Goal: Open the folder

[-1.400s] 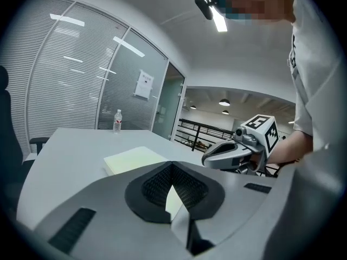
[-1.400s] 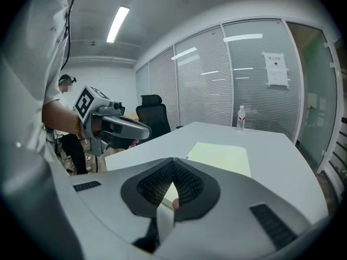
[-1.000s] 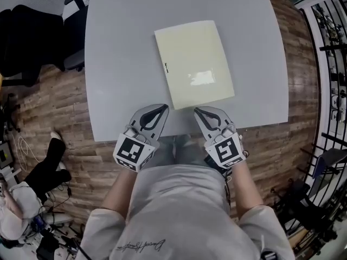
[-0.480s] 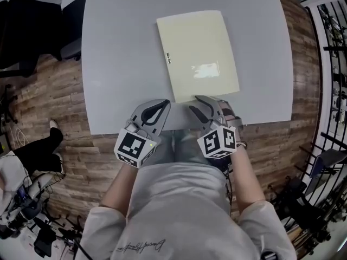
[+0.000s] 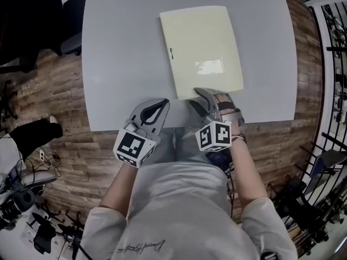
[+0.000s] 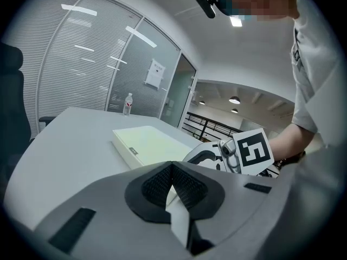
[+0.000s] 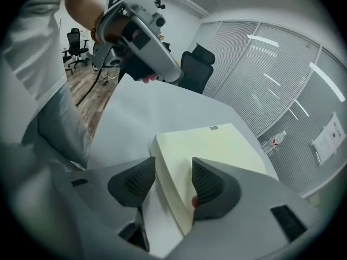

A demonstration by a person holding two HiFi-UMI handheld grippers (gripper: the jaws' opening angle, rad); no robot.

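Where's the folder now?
Head view: the folder lies closed on the grey table, slightly right of centre; its near edge sits between the jaws of the right gripper, which have just been opening.

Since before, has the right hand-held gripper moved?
Yes: right hand-held gripper moved forward to the folder, jaws just opening around its near edge.

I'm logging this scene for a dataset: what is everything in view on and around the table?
folder: one, pale yellow, closed, flat on the table
table: one, grey, under the folder
bottle: one, clear, past the table's far end
office chair: one, black, off the table's far left corner
floor: one, brown wood planks, around the table
left gripper: one, grey, jaws shut, at the table's near edge
right gripper: one, grey, jaws just been opening, apart around the folder's near edge
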